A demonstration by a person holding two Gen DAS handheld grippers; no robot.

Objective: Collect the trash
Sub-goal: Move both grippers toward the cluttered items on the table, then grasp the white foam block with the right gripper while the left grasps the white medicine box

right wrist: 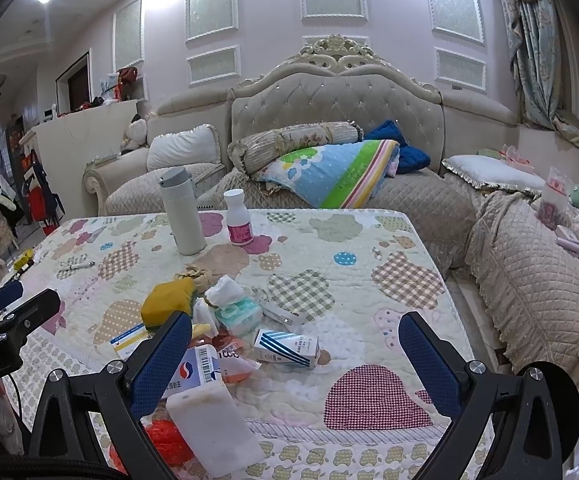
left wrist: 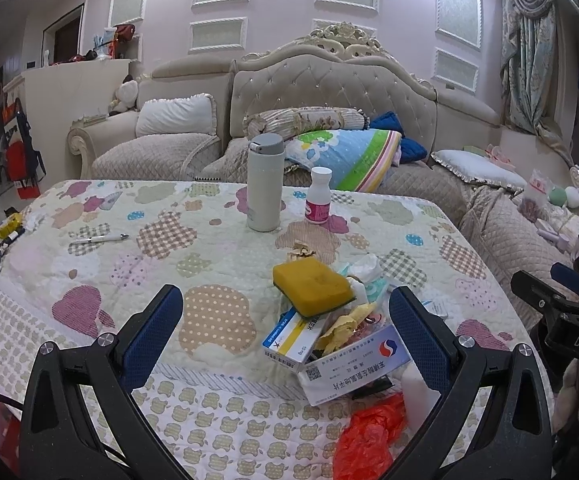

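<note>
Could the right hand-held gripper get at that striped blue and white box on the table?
Probably yes: the right hand-held gripper is open, and the striped box lies on the quilt ahead between its fingers, uncovered.

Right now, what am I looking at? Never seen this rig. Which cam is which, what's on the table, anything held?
There is no robot arm here. A person holds one two-finger gripper in each hand, and a fisheye camera on each looks forward along its blue-padded fingers.

The left wrist view shows the left gripper, open and empty. The right wrist view shows the right gripper, also open and empty. Each gripper also shows at the edge of the other's view.

Both look over a table with a quilted cover. On it lies a pile of trash: a yellow sponge, medicine boxes, crumpled tissue and a red plastic bag. Behind the pile stand a white flask and a small white bottle, with a pen off to the left.

Nothing is held.
</note>
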